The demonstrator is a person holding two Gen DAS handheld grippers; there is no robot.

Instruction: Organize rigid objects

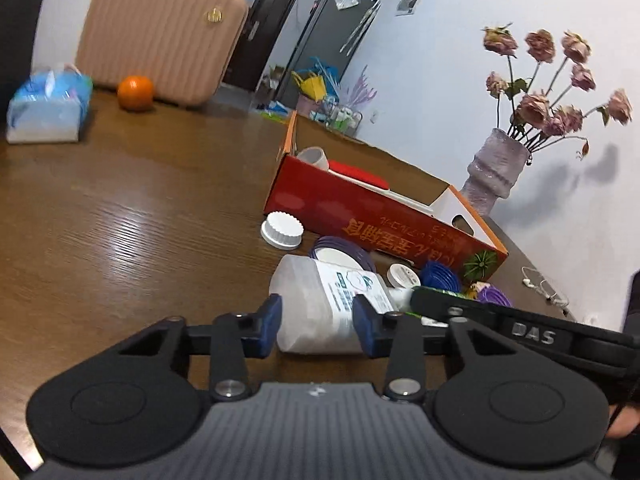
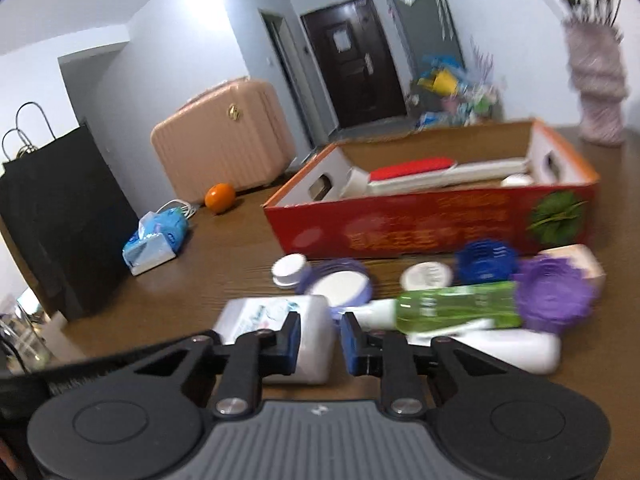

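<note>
A white plastic jar (image 1: 320,304) lies on its side on the wooden table. My left gripper (image 1: 316,326) is open, its blue pads on either side of the jar's base. The jar also shows in the right wrist view (image 2: 280,320). My right gripper (image 2: 320,340) is open and empty, just right of the jar's end. A green bottle (image 2: 452,304), a white bottle (image 2: 516,348), a white cap (image 1: 282,229), purple lids (image 2: 554,298), a blue lid (image 2: 486,260) and a small white lid (image 2: 426,274) lie in front of a red cardboard box (image 2: 432,224).
The box holds a red-and-white brush (image 2: 412,168) and a tape roll (image 1: 314,157). A pink case (image 1: 160,36), an orange (image 1: 135,92) and a tissue pack (image 1: 48,108) stand at the far side. A vase of roses (image 1: 496,168) stands right of the box. A black bag (image 2: 60,220) stands at left.
</note>
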